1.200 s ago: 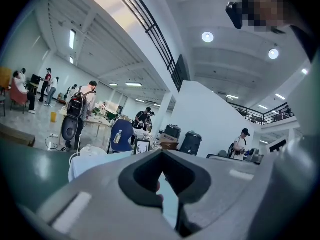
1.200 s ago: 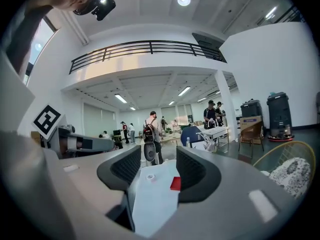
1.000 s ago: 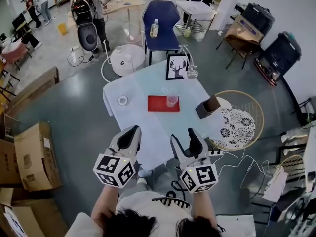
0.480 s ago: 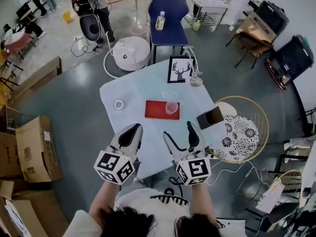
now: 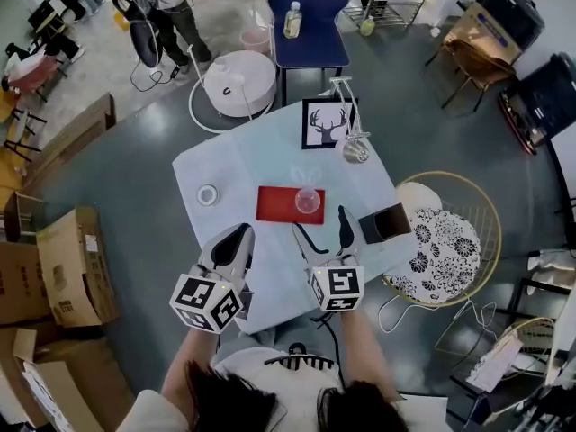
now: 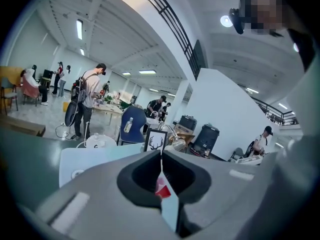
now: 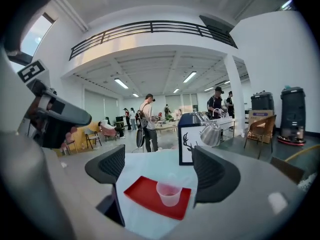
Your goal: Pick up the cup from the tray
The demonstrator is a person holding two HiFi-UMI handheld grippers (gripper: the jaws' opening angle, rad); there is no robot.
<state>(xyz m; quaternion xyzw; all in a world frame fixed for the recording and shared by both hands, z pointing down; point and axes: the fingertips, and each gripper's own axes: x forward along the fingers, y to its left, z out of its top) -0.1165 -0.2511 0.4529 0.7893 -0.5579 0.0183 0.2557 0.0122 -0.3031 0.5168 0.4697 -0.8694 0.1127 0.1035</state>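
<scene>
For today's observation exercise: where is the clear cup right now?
In the head view, the cup stands on the right end of the red tray, with the deer picture beyond it.

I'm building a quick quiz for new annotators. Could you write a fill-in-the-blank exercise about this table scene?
The clear cup stands on a ___ tray.
In the head view, the cup sits at the tray's ___ end.
The framed picture shows a ___.
The left gripper holds nothing, and its fingers are ___.
Missing words: red; right; deer; closed.
</scene>
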